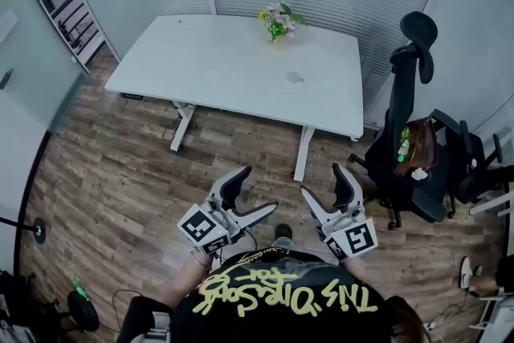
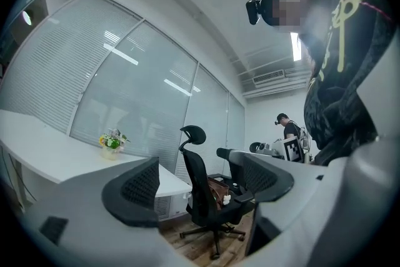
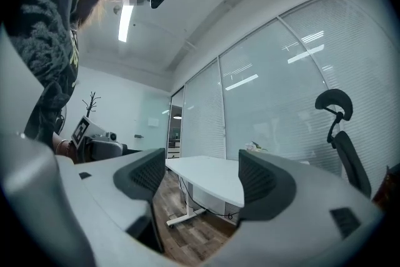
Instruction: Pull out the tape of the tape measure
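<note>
Stands on the wood floor (image 1: 120, 181), short of a white desk (image 1: 217, 68) and well apart from it. At the desk's far edge, upright, a small pale vase (image 2: 111, 152) with a bunch of yellow, pink and white flowers (image 1: 278, 20) in it. Right of the desk's middle, lying alone, a small pale round thing, perhaps the tape measure (image 1: 295, 77), though too small to tell for sure. Right of the desk, a black office chair (image 1: 405, 132) with a brown bag (image 1: 418, 147) on its seat. At the bag, something green and something white, not clear whether in it or beside it.

Left tool (image 1: 257, 190) held low before the body, over the floor, jaws spread wide. Same left tool (image 2: 197, 181) in the left gripper view: pads far apart, only the chair and a desk corner far beyond the gap, nothing between, nothing touched. Right tool (image 1: 323, 179) near it at the same height, also spread wide. Same right tool (image 3: 203, 178) in the right gripper view: pads far apart, only desk and floor beyond the gap, empty, touching nothing. Both well apart from the desk and from the round thing on it.
</note>
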Demonstrator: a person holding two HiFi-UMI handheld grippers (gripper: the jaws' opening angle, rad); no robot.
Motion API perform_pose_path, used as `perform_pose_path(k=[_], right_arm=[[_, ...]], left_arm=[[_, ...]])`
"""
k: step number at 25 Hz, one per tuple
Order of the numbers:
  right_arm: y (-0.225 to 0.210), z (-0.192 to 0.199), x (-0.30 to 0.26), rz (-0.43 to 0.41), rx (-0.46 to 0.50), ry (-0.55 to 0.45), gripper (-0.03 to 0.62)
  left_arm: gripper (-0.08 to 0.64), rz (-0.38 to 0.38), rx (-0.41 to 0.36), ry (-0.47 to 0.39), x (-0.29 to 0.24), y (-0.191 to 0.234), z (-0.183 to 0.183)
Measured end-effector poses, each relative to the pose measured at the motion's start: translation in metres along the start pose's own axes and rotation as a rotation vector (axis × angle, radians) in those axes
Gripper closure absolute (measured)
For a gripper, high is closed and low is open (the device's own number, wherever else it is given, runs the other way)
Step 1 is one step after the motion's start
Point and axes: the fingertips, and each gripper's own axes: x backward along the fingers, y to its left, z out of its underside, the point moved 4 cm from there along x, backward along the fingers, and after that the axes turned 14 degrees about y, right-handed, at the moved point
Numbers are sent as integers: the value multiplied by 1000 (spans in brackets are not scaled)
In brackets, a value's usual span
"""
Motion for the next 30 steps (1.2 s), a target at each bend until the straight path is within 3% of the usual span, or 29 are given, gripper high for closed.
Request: perform_pose_path(k=[15,23,30], right_arm=[[-96,10,-29,-58,-25,-15,242],[-99,17,-49,-101,-31,-10,242],[-106,11,-55,-101,-28,-25,242]], left_arm=[[152,-84,22,-29,-82,38,-16],[152,-123,47,17,-84,56,-5],[156,-98,23,12,-95,61,-13]])
